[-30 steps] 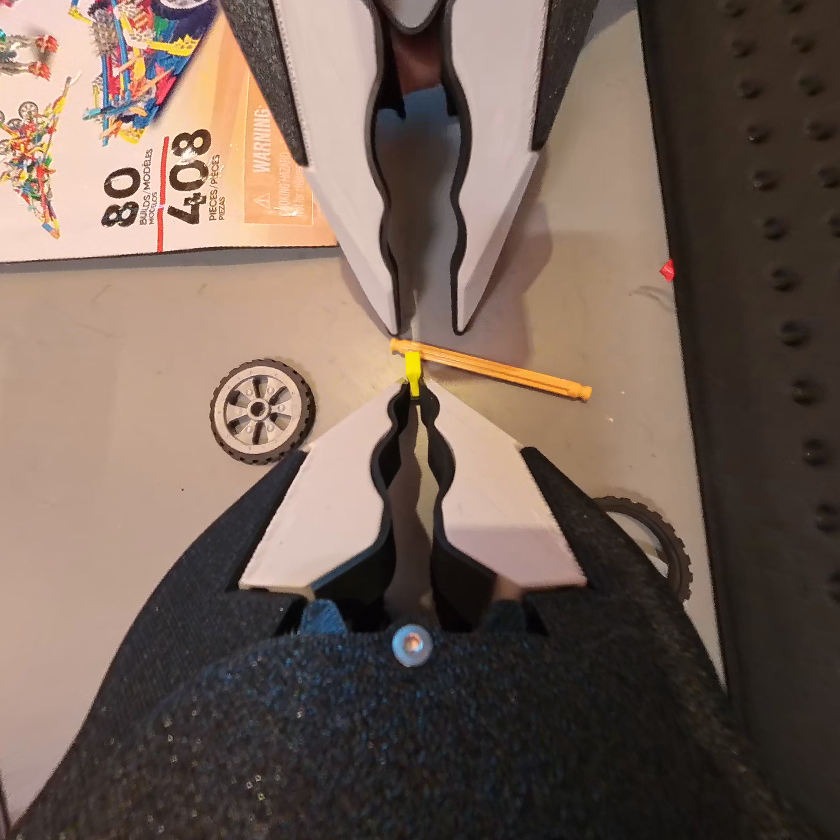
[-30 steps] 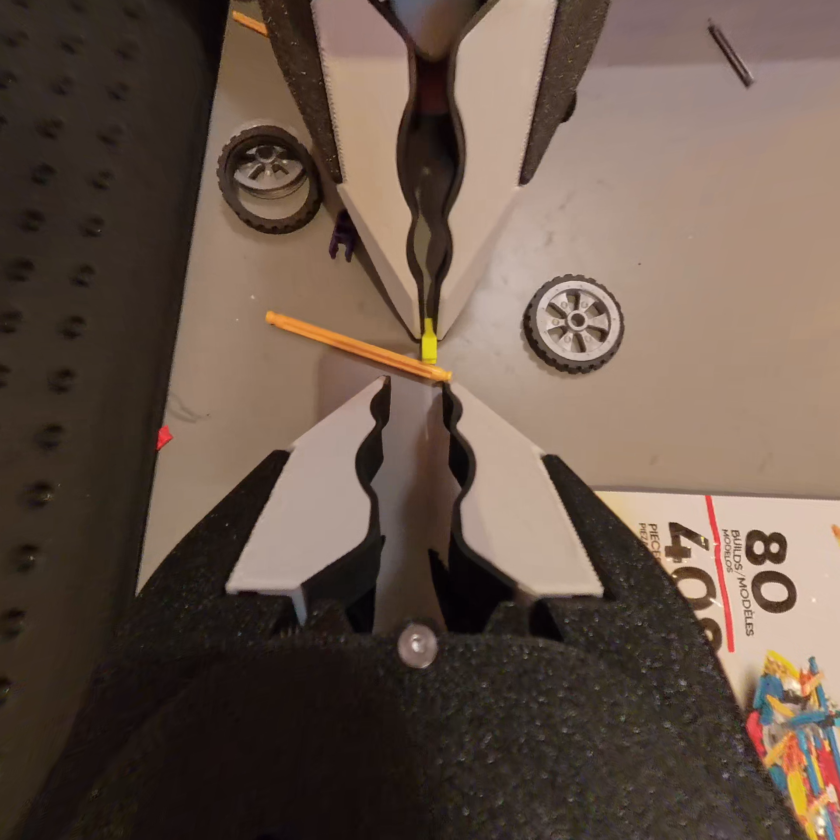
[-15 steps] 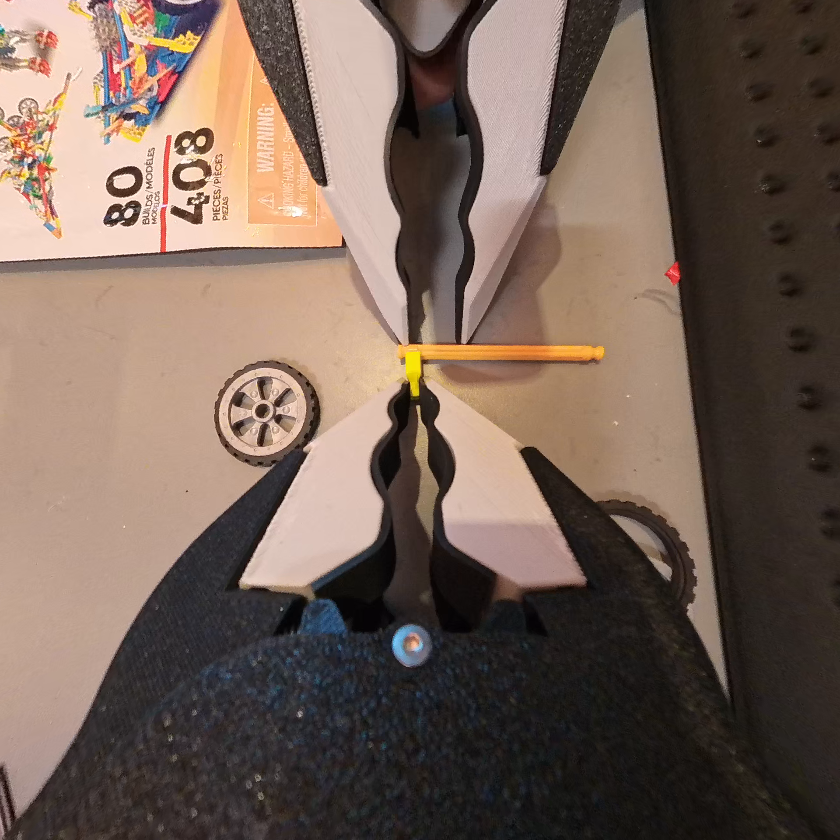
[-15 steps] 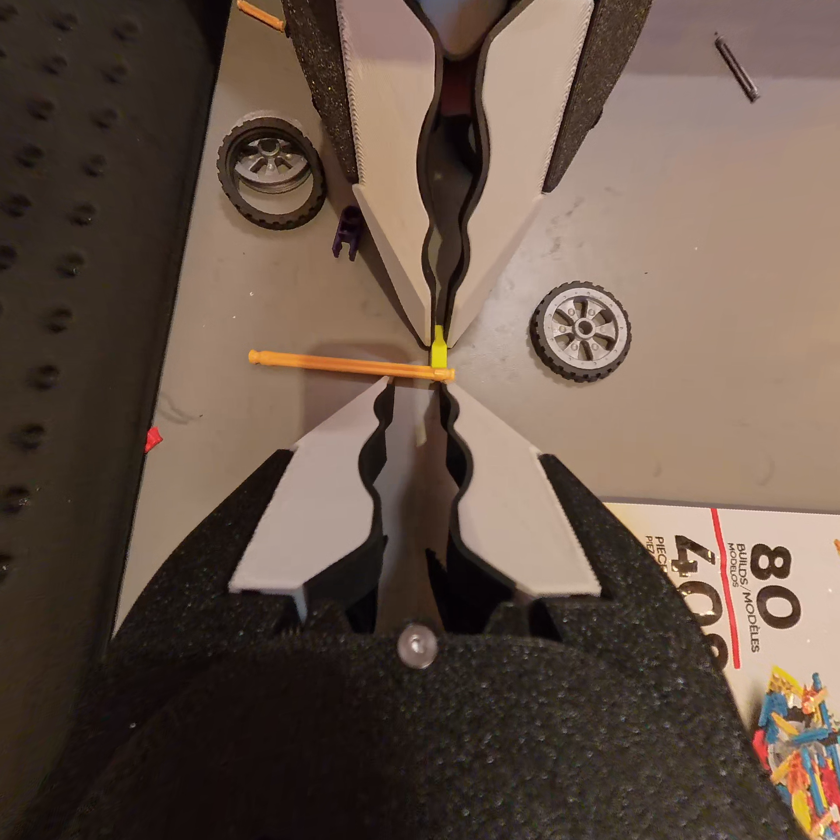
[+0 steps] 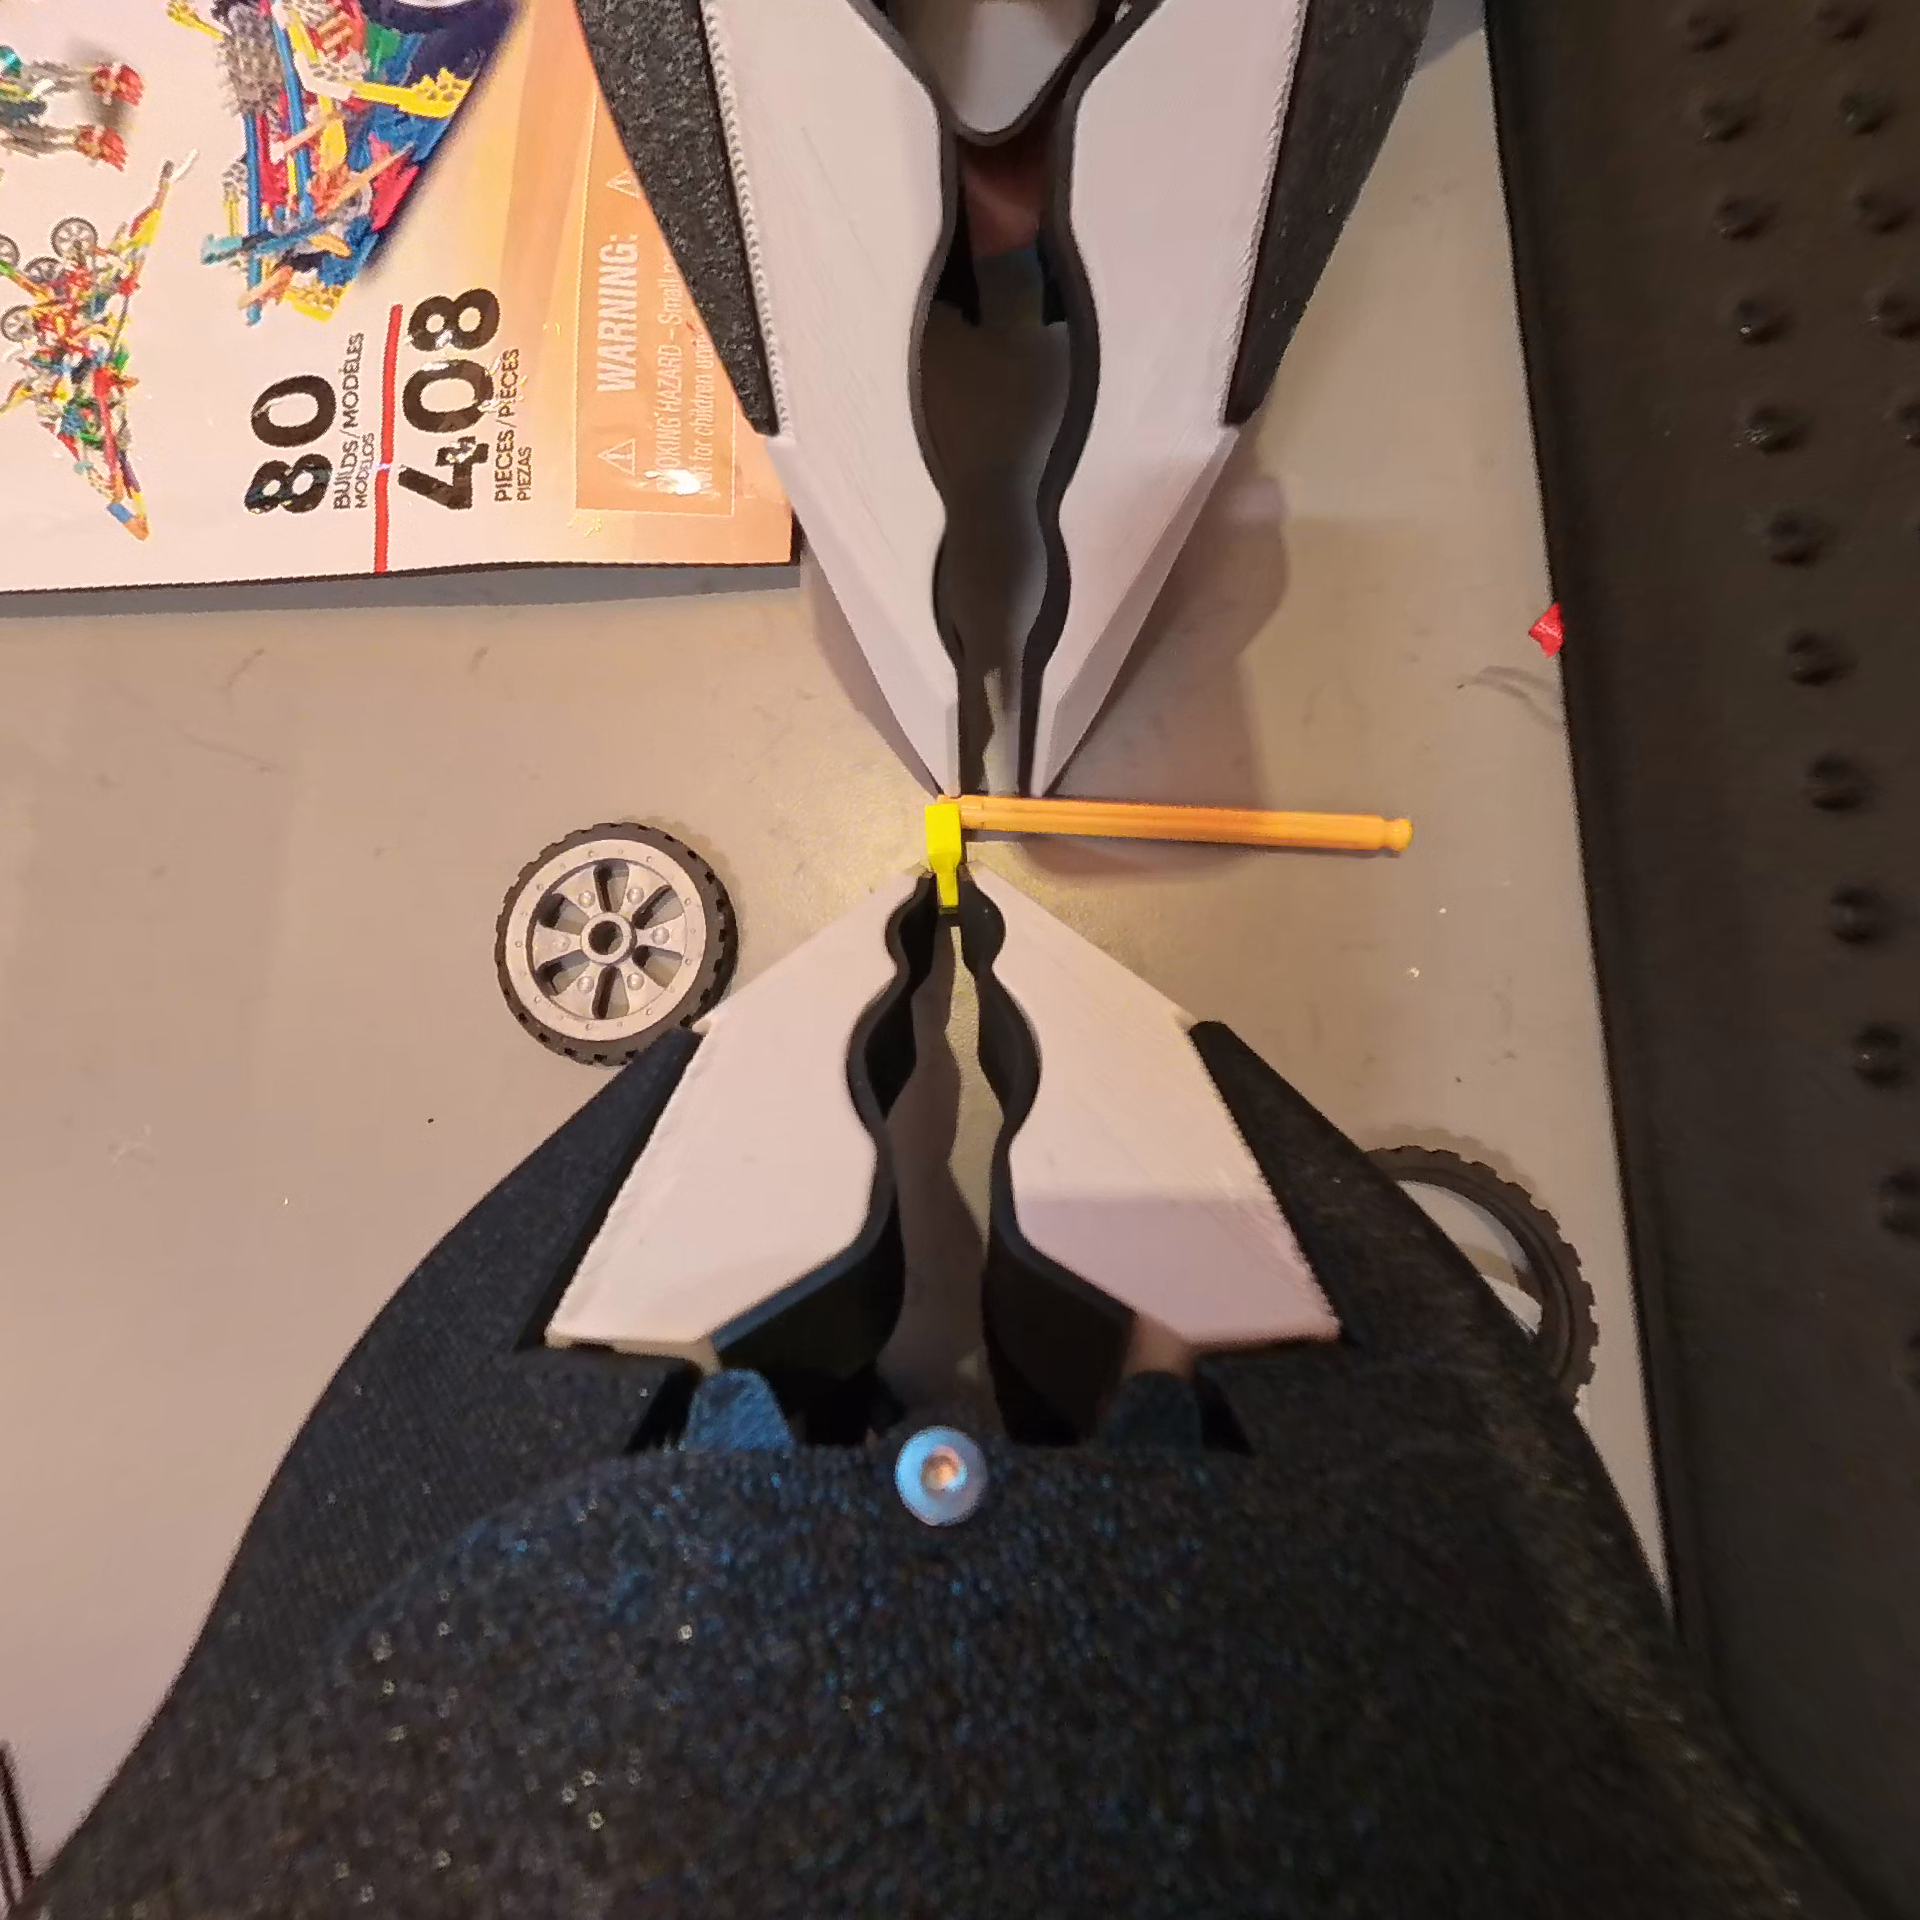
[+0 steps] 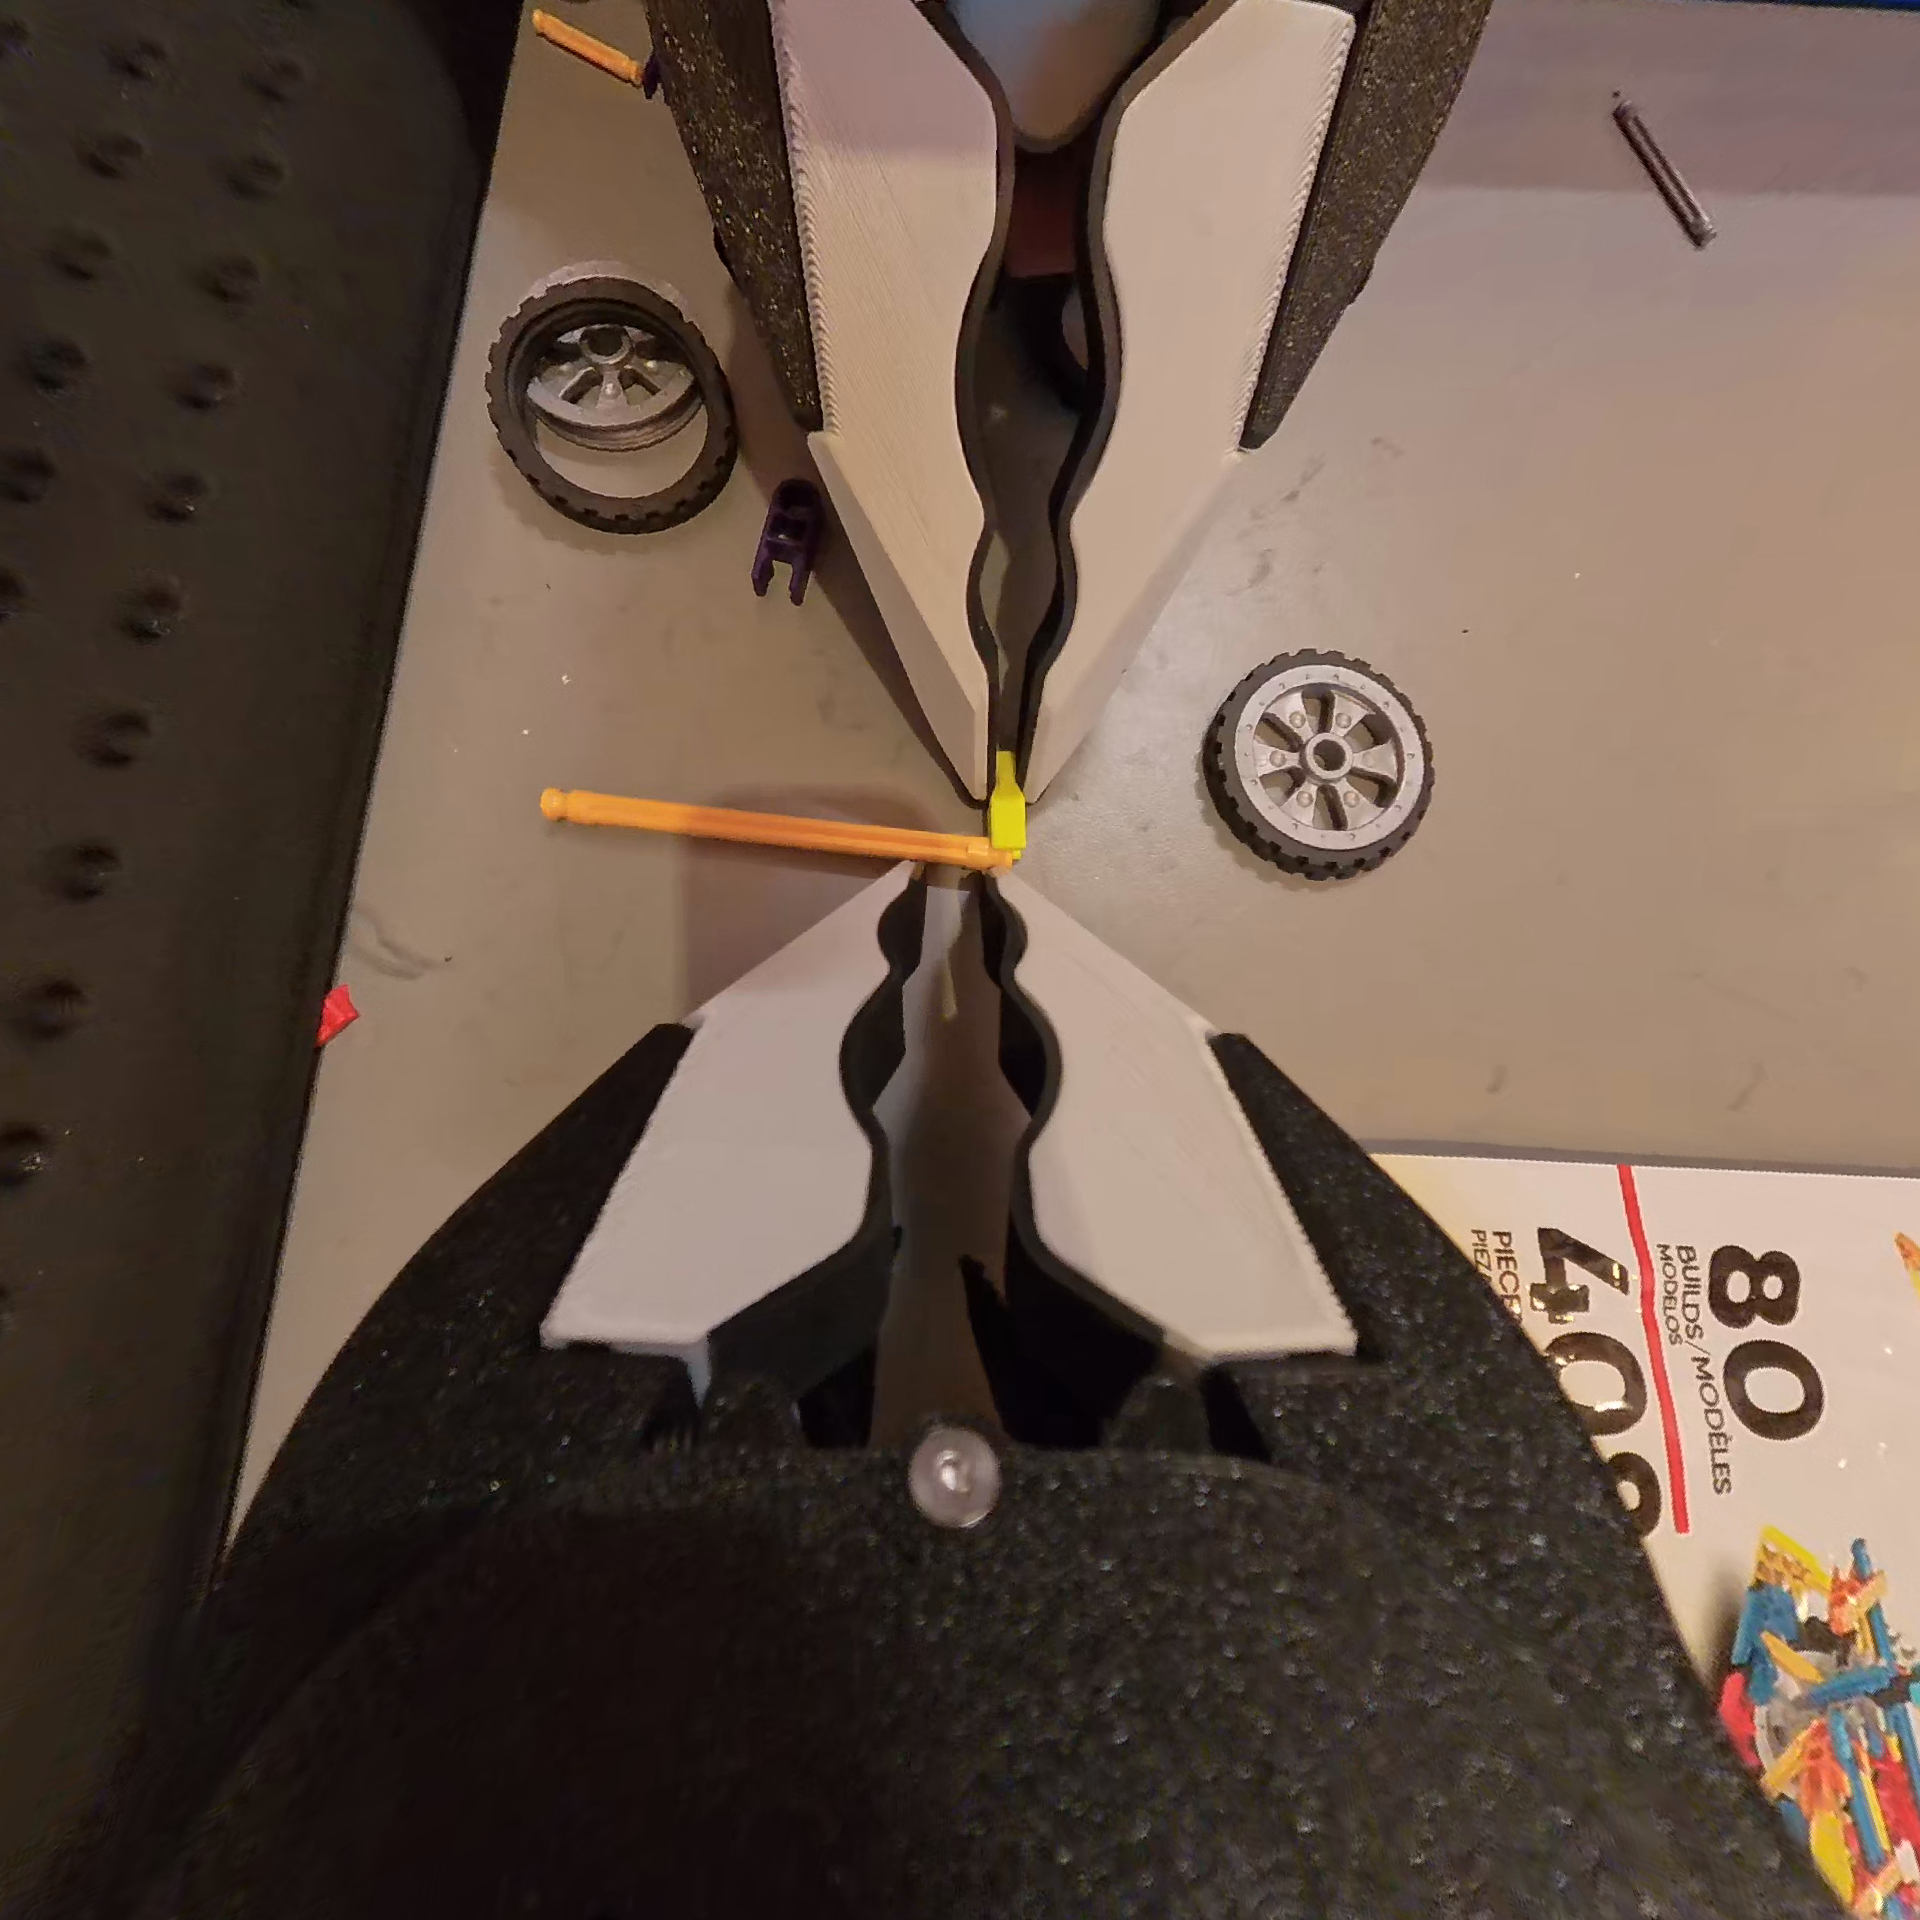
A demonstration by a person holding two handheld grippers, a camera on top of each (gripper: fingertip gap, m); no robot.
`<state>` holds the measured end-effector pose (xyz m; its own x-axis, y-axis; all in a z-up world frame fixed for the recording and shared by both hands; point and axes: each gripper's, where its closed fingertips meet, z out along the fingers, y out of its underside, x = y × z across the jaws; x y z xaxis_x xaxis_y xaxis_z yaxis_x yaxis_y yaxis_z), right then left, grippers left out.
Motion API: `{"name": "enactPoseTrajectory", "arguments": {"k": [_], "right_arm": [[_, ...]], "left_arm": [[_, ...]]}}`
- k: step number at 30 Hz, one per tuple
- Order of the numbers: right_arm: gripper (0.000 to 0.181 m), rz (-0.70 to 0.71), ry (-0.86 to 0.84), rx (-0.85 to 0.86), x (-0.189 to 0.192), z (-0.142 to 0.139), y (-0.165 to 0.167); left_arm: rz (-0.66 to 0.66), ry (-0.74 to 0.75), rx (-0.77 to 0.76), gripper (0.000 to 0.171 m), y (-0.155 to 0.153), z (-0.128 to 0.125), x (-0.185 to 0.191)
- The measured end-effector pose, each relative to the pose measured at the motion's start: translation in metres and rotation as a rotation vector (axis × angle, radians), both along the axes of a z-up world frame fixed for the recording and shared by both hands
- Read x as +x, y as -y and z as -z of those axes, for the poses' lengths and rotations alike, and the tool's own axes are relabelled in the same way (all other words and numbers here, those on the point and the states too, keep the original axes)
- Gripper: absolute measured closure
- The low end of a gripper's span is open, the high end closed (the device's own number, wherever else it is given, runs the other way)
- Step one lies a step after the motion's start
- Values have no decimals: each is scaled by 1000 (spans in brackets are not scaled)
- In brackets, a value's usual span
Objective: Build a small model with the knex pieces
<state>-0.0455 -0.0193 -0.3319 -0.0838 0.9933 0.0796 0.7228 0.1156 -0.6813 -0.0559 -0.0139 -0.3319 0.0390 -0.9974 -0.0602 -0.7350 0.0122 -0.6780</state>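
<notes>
Pinching the thin tail of a yellow clip (image 5: pixel 943 831) at their very tips, the left gripper's (image 5: pixel 943 896) jaws are closed on it just above the grey table (image 5: pixel 260 1195). An orange rod (image 5: pixel 1184 831) runs sideways from the clip's head toward the black dimpled mat (image 5: pixel 1766 935). Its near end meets the head, though whether it is snapped in cannot be told.

The right gripper (image 6: pixel 951 875) faces the left one, nose to nose. Its jaws stand a narrow gap apart with nothing seen between them, and the tips sit right against the rod's end beside the clip. Actual contact is too close to judge.

The hold on the clip looks slight, so a firm, level squeeze seems to matter. The long rod gives leverage, and any sideways push on it could twist the clip in the tips. Pressure from the right gripper is judged best kept close to the joint and square to the rod.

A grey wheel (image 5: pixel 618 940) lies near on the table. A second wheel (image 6: pixel 611 400) and a purple clip (image 6: pixel 788 540) lie beside the left gripper. A printed box (image 5: pixel 312 312) lies farther off.
</notes>
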Motion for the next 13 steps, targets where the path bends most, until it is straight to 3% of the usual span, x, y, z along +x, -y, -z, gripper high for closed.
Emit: {"name": "enactPoseTrajectory", "arguments": {"k": [13], "right_arm": [[170, 17, -16, -7, 0, -2, -2]], "left_arm": [[6, -11, 5, 170, 2, 0, -2]]}}
